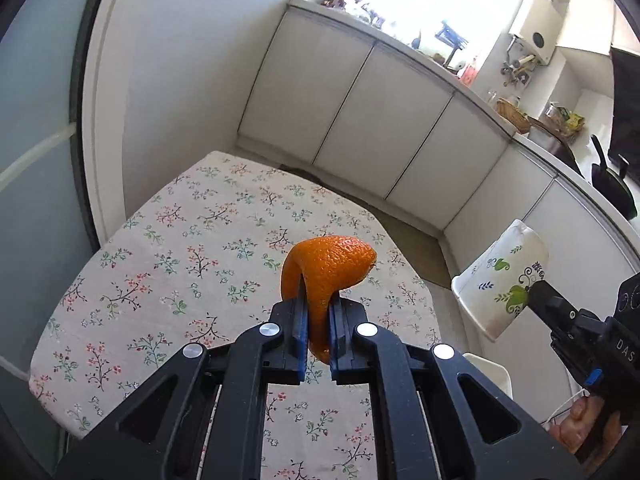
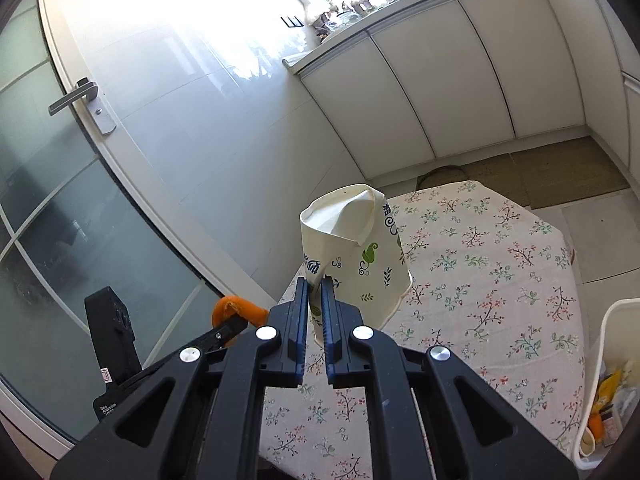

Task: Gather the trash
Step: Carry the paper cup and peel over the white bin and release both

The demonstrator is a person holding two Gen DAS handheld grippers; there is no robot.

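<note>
My left gripper (image 1: 318, 312) is shut on a curled orange peel (image 1: 326, 268) and holds it above the table with the floral cloth (image 1: 168, 264). My right gripper (image 2: 315, 300) is shut on the rim of a crushed paper cup (image 2: 356, 256) with green leaf prints, held upside down above the table's near left edge (image 2: 480, 280). The cup (image 1: 502, 276) and right gripper (image 1: 532, 294) show at the right of the left wrist view. The peel (image 2: 236, 310) and left gripper show at the lower left of the right wrist view.
A white bin (image 2: 596, 384) holding trash stands beside the table at the right; its rim also shows in the left wrist view (image 1: 490, 368). White kitchen cabinets (image 1: 360, 120) line the far side. A glass door with a handle (image 2: 76, 96) is at the left.
</note>
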